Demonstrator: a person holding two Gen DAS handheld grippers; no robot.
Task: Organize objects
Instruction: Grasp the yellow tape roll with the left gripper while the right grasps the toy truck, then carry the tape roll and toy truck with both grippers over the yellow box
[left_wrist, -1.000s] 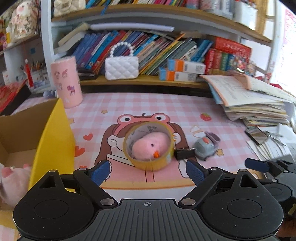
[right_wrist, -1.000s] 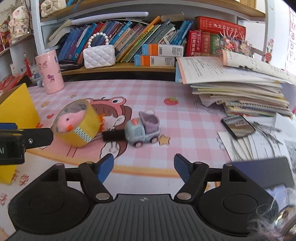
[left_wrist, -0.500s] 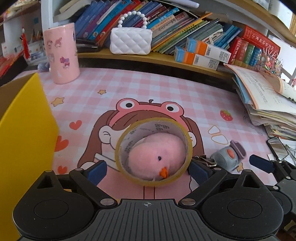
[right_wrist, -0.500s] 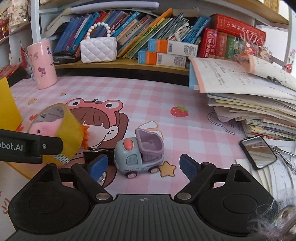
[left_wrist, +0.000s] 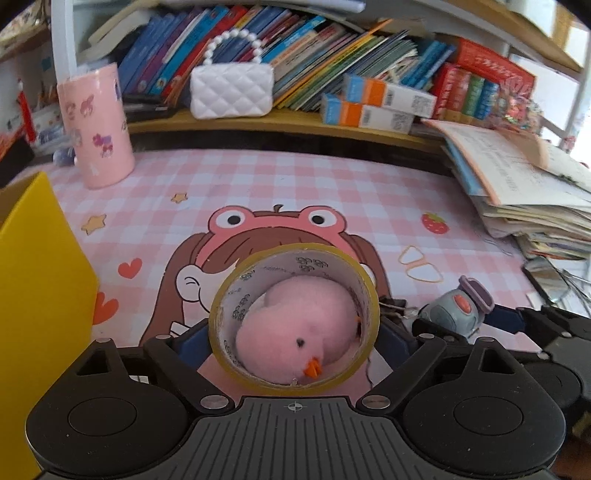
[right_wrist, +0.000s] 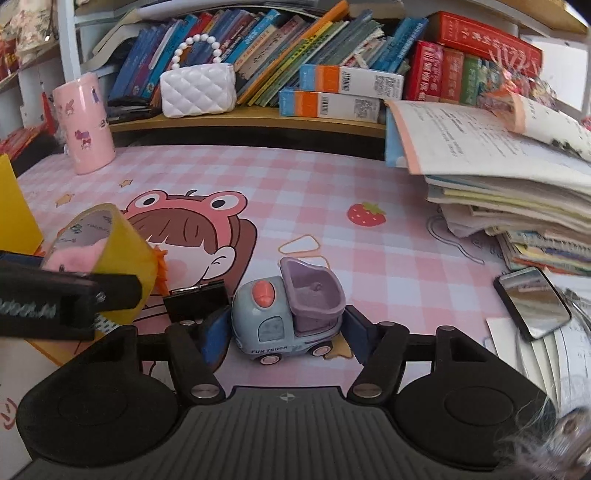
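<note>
A yellow tape roll (left_wrist: 293, 317) with a pink plush chick (left_wrist: 295, 341) inside it lies on the pink mat, between the fingers of my left gripper (left_wrist: 293, 339), which is open around it. The roll also shows at the left of the right wrist view (right_wrist: 110, 251). A small blue and purple toy truck (right_wrist: 288, 314) stands between the blue pads of my right gripper (right_wrist: 284, 334), which is open around it. A black binder clip (right_wrist: 195, 301) lies between the roll and the truck.
A yellow box (left_wrist: 37, 280) stands at the left. A pink cup (left_wrist: 98, 125) and a white purse (left_wrist: 231, 90) stand at the back by the bookshelf. A stack of papers and books (right_wrist: 517, 181) and a phone (right_wrist: 532, 301) lie at the right.
Both grippers have moved forward. The tape roll now lies between my left fingers and the truck between my right fingers.
</note>
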